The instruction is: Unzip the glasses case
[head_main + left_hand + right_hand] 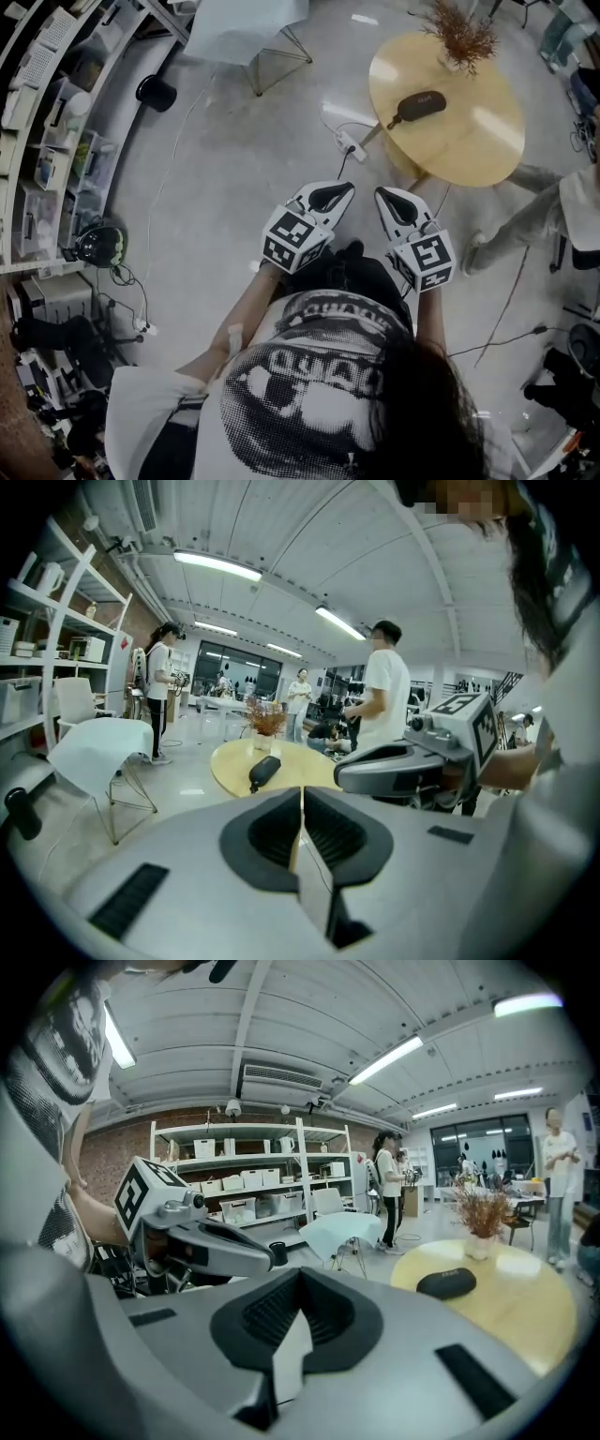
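Black glasses case: status entry

Black glasses case [419, 105]: lies flat on the round yellow counter [483, 141], between its middle and its left edge. A dried plant [461, 33] stands at the far edge. The case's halves are together. The zip line is too small to read, so drawn or undrawn is unsettled. Left gripper [337, 194]: jaws together, nothing between them. Right gripper [386, 197]: likewise closed and empty. Both are well short of the counter, and neither touches the case.
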A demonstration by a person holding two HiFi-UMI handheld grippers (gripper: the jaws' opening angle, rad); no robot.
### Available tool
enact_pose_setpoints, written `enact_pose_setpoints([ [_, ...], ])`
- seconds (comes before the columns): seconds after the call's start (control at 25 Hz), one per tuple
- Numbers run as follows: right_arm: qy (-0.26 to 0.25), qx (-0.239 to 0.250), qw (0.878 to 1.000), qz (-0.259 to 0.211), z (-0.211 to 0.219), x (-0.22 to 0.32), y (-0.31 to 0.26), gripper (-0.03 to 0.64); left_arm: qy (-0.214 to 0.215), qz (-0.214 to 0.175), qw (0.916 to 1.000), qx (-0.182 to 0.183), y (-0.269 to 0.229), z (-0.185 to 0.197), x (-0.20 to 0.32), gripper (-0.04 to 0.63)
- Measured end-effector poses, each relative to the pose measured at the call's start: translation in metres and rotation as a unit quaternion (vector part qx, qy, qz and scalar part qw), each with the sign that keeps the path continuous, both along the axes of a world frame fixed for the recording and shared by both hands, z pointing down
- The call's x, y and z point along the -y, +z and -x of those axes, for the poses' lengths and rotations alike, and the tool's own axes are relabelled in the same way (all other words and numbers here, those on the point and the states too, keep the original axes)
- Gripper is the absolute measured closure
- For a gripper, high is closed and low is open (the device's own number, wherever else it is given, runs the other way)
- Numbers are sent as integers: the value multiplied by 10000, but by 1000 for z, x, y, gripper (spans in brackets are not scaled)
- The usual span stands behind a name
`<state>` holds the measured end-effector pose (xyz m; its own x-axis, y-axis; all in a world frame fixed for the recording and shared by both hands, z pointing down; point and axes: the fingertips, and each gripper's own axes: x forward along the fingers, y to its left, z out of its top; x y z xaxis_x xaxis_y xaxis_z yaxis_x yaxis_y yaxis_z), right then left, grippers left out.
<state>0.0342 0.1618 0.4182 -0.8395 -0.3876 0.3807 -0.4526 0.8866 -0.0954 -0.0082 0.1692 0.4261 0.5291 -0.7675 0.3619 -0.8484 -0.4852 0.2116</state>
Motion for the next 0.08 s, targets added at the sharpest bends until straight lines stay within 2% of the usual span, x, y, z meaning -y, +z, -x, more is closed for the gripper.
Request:
enact_pose_setpoints([
  [0.08,-7,-6,10000,5,1,0,0,621,3,13,10000,-9,1,1,0,578],
])
